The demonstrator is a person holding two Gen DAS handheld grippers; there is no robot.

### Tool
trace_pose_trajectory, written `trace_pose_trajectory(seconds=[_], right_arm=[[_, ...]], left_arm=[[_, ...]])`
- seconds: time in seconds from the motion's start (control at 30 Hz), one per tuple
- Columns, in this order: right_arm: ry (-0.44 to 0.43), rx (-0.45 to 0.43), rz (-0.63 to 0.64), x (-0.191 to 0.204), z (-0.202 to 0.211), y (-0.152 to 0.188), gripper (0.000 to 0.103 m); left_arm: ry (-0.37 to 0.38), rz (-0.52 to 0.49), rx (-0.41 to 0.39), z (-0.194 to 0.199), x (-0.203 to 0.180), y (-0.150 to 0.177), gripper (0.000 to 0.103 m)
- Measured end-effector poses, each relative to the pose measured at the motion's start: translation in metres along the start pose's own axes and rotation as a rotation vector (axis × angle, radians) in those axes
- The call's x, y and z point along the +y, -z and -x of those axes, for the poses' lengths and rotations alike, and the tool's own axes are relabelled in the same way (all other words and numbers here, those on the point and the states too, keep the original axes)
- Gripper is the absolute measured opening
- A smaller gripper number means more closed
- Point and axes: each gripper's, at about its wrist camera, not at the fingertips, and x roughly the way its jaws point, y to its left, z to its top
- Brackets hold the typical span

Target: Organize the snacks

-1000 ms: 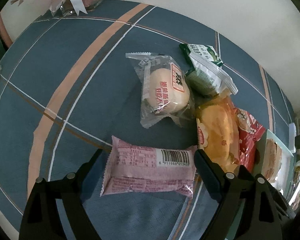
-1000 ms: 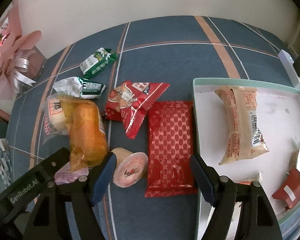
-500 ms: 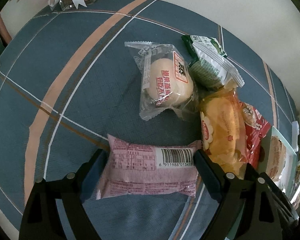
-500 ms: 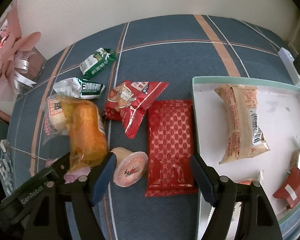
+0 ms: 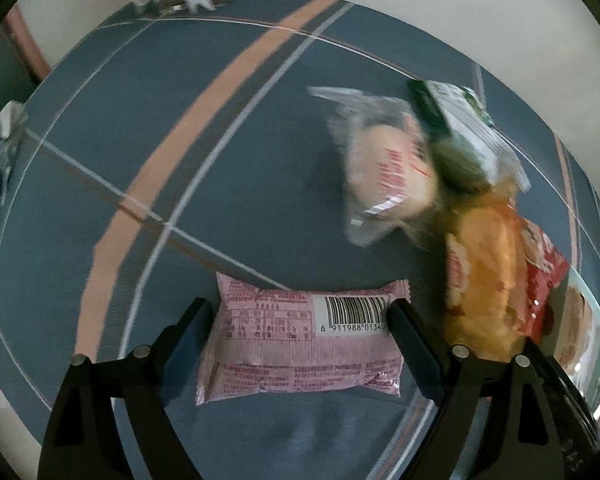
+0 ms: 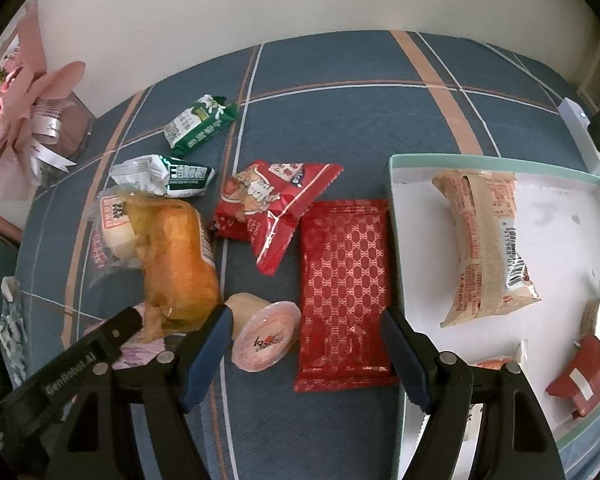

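in your left wrist view, your left gripper [image 5: 300, 320] points down at the blue plaid worktop [image 5: 148, 128] with its jaws wide, and the pink snack pack [image 5: 304, 344] lies flat between them, barcode side up. the right finger sits just at the pack's barcode end and the left finger just beside its other end; you cannot tell whether either pad is pressing, and the pack is not squashed. beyond it, blurred, are a clear-wrapped bun [image 5: 384, 172], a green and white packet [image 5: 464, 120] and an orange bag [image 5: 484, 284], with the tray only a sliver at the right edge.

your right wrist view shows what that one hides. your right gripper [image 6: 304, 336] hangs with jaws standing apart and nothing gripped; below and between them lie a small pink jelly cup [image 6: 266, 336] on its side and a red patterned pack [image 6: 344, 292], which lies just beside the tray's left wall. the white tray [image 6: 556, 216] with its teal rim holds a tan wrapped snack [image 6: 488, 244], a small red piece [image 6: 580, 380] and other small wrappers near its front edge. here the pink pack is only a scrap behind the left gripper's black body, under the orange bag's near end. a red pouch [image 6: 272, 208] and two green packets lie further back, and a pink bouquet [image 6: 20, 108] stands at the far left.
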Motion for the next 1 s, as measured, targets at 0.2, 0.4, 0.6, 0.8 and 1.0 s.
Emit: trace_pose_trajectory(seconds=[0.2, 0.4, 0.6, 0.8, 1.0], right_arm=[[-0.006, -0.015, 0.049, 0.019, 0.002, 0.002, 0.074], [0.025, -0.003, 0.07, 0.026, -0.01, 0.004, 0.061], [0.028, -0.016, 0.096, 0.035, -0.015, 0.003, 0.055], [0.018, -0.01, 0.129, 0.045, -0.027, 0.004, 0.055], [0.027, -0.009, 0.145, 0.056, -0.038, 0.013, 0.053]], left_arm=[[0.007, 0.067, -0.001, -0.001, 0.012, -0.001, 0.09], [0.025, 0.079, 0.013, -0.006, 0.017, -0.002, 0.09], [0.045, 0.072, 0.022, -0.005, 0.022, -0.007, 0.09], [0.06, 0.069, 0.03, -0.007, 0.029, -0.01, 0.09], [0.073, 0.07, 0.04, -0.007, 0.033, -0.013, 0.09]])
